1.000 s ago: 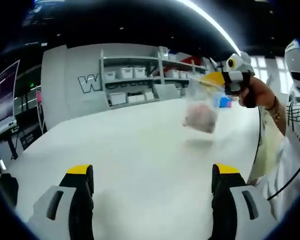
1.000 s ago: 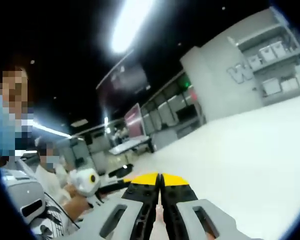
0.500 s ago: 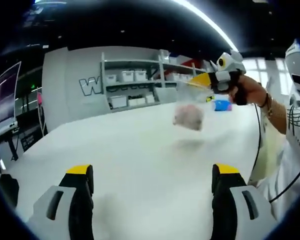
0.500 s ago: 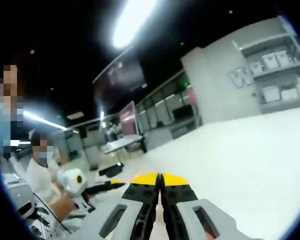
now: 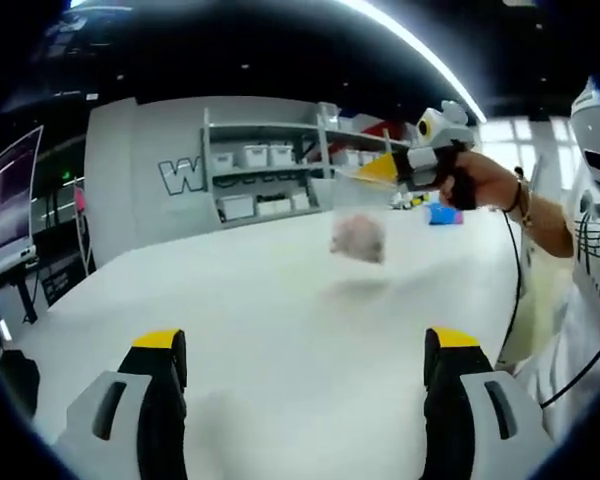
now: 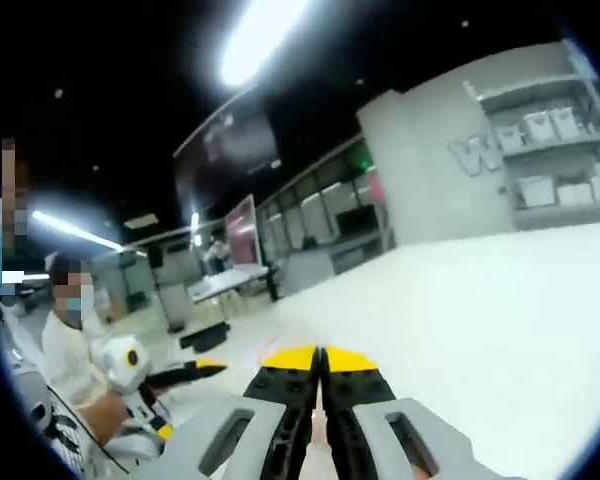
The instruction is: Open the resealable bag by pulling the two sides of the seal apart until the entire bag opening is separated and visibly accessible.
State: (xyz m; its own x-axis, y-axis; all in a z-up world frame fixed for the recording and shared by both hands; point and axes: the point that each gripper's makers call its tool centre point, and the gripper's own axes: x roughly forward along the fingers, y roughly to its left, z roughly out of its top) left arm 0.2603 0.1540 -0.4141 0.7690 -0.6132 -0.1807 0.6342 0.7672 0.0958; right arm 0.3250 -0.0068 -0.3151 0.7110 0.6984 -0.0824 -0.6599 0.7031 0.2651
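The clear resealable bag (image 5: 358, 236) with a pinkish lump inside hangs blurred above the white table (image 5: 280, 310). My right gripper (image 5: 380, 168), held by a hand, comes in from the right of the left gripper view and is shut on the bag's top edge. In the right gripper view its yellow-tipped jaws (image 6: 320, 358) are pressed together. My left gripper (image 5: 305, 345) stands open near the table's front, well short of the bag, nothing between its jaws. It also appears at the lower left of the right gripper view (image 6: 195, 372).
Grey shelves with white bins (image 5: 260, 165) line the back wall. A small blue object (image 5: 445, 212) lies on the table behind the right hand. A black cable (image 5: 515, 290) hangs from that hand, beside the person's white shirt (image 5: 595, 290).
The right gripper has carried the bag leftward and a little higher in the left gripper view, and the bag swings. The left gripper stays open and still.
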